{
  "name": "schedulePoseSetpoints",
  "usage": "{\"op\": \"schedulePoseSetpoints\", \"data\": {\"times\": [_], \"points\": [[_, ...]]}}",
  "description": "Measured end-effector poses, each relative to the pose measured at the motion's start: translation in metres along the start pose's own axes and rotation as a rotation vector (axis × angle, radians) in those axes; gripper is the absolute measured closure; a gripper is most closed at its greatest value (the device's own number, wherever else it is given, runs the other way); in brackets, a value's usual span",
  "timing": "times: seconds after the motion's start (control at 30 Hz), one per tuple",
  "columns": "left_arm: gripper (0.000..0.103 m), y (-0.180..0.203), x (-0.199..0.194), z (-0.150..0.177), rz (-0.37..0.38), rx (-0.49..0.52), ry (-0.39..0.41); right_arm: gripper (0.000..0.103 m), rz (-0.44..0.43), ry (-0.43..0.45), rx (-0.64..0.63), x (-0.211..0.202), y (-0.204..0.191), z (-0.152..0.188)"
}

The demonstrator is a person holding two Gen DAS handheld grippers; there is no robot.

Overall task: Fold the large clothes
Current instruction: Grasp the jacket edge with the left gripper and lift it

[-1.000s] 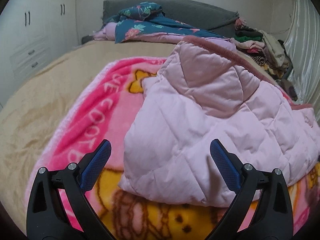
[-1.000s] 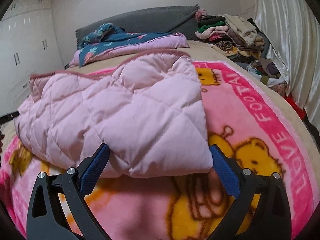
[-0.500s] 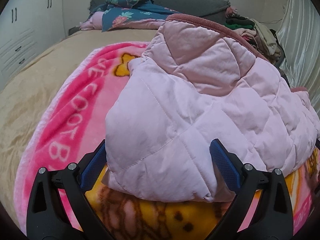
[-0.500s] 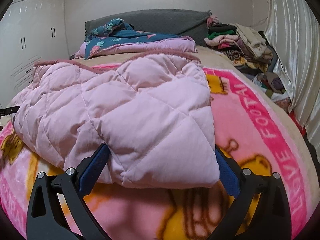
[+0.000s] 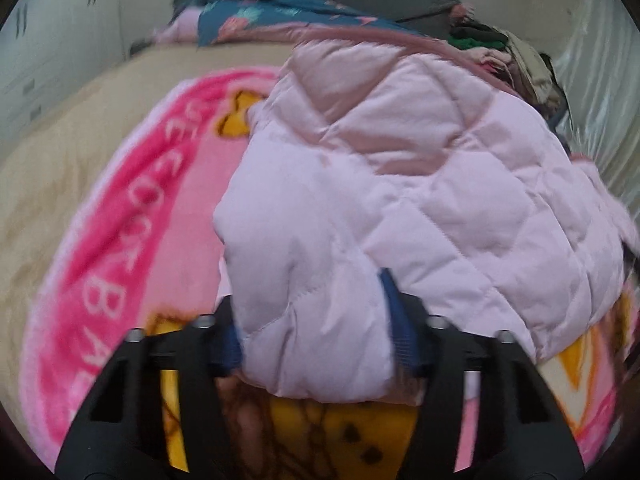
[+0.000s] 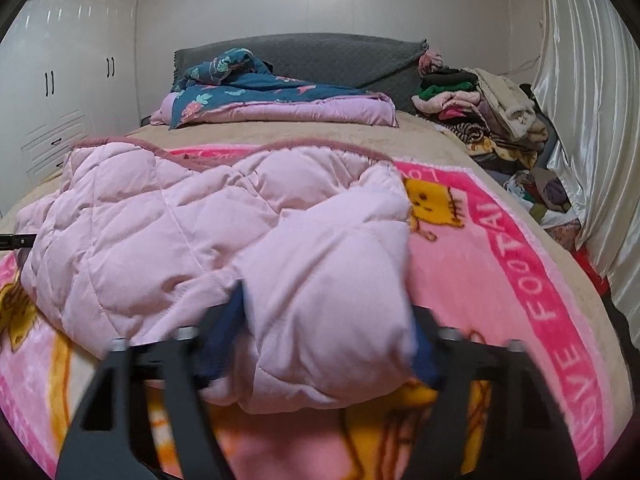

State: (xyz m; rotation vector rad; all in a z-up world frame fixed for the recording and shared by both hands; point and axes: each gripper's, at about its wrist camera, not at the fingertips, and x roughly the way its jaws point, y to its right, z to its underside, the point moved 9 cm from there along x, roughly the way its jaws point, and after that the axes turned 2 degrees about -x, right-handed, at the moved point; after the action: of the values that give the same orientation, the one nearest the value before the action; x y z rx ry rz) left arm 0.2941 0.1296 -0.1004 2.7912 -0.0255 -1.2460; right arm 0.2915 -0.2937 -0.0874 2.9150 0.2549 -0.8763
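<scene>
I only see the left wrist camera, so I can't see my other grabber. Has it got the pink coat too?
Observer: Yes. The right gripper has a corner of the pink coat bunched between its jaws, which are closing.
Operator: What's next to that corner?
Observer: Bare blanket, with a yellow cartoon animal printed just beside the coat's edge.

The left claw (image 5: 314, 338) was closing on a corner of the puffy pink coat (image 5: 400, 184), which lay on a pink blanket (image 5: 132, 216).
</scene>
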Motion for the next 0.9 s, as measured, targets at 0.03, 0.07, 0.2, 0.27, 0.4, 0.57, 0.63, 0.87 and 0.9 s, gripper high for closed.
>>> {"op": "schedulePoseSetpoints", "data": {"times": [0.03, 0.07, 0.2, 0.27, 0.4, 0.57, 0.63, 0.87, 0.9], "points": [[0.069, 0.003, -0.001, -0.003, -0.017, 0.029, 0.008, 0.059, -0.004, 0.012, -0.003, -0.001, -0.001, -0.002], [0.071, 0.009, -0.004, -0.007, -0.049, 0.072, 0.022, 0.062, -0.001, 0.028, -0.009, -0.002, -0.003, -0.007], [0.076, 0.009, -0.01, -0.029, -0.068, 0.061, 0.075, 0.068, 0.006, 0.058, -0.004, -0.001, -0.001, -0.028], [0.076, 0.004, -0.011, -0.043, -0.05, 0.022, 0.108, 0.069, 0.011, 0.07, 0.008, 0.006, 0.003, -0.043], [0.076, 0.0, -0.005, -0.062, -0.062, -0.005, 0.137, 0.072, 0.053, 0.065, 0.007, 0.035, 0.008, -0.074], [0.076, -0.002, 0.013, -0.074, -0.1, -0.004, 0.135, 0.074, 0.129, 0.012, -0.028, 0.085, 0.006, -0.095], [0.076, -0.004, 0.021, -0.078, -0.101, -0.011, 0.132, 0.075, 0.168, -0.021, -0.026, 0.107, 0.006, -0.098], [0.075, -0.006, 0.037, -0.085, -0.12, -0.012, 0.125, 0.076, 0.248, -0.086, 0.006, 0.151, 0.012, -0.092], [0.073, -0.006, 0.041, -0.085, -0.127, -0.01, 0.12, 0.076, 0.255, -0.102, 0.01, 0.157, 0.013, -0.088]]}}
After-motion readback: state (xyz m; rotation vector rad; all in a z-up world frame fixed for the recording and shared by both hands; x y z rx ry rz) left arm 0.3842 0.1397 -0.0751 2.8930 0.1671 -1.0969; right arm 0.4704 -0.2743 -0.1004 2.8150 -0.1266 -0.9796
